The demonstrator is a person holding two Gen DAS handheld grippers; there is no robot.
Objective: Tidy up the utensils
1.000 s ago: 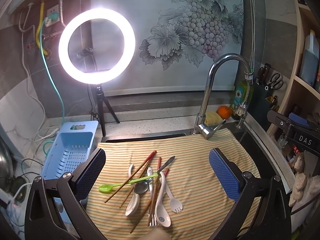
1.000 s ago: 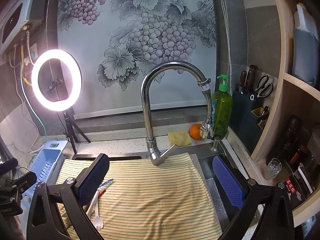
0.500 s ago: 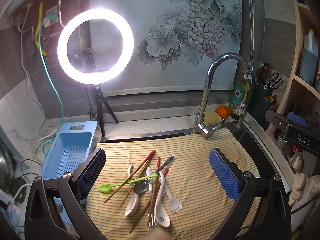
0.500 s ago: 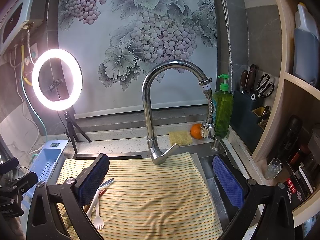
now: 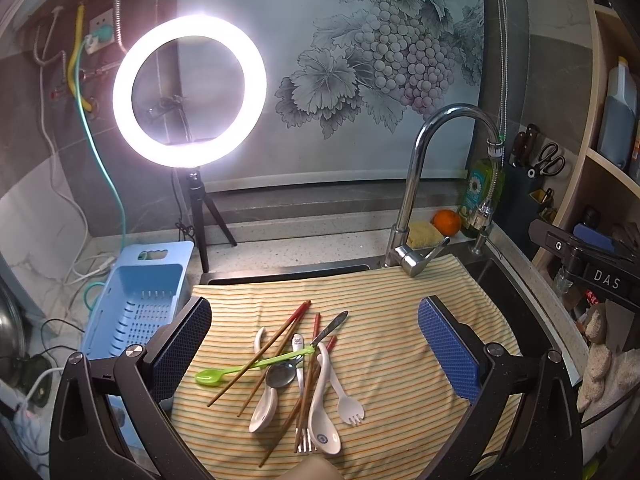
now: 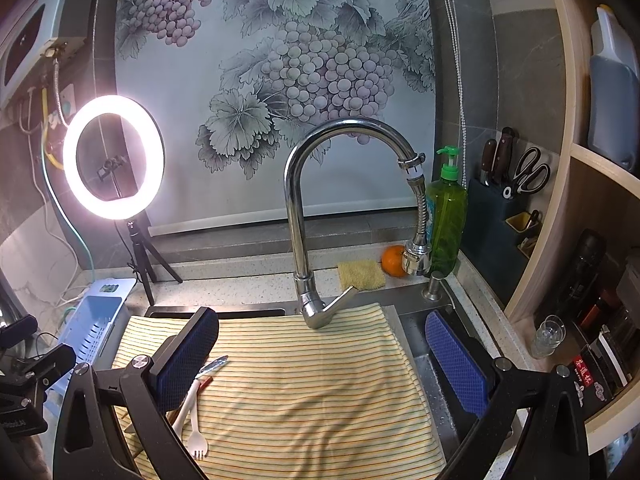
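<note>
Both grippers are spread wide with nothing in them: the left gripper (image 5: 316, 354) hangs over the utensil pile (image 5: 298, 376) (chopsticks, spoons, forks all tangled) on the striped cloth (image 5: 400, 320). The right gripper (image 6: 322, 360) sits over bare cloth, blue basket (image 5: 138, 308) off to the left.

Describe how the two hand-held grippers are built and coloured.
Both look alike. The left hand-held gripper has a black, angular frame with silver screws at the joints and two flat fingers faced with blue, finely textured pads. The right hand-held gripper shows the same black frame, screws and blue pads. Seen from the left camera, its black body bears white "DAS" lettering. No sleeves are visible.
</note>
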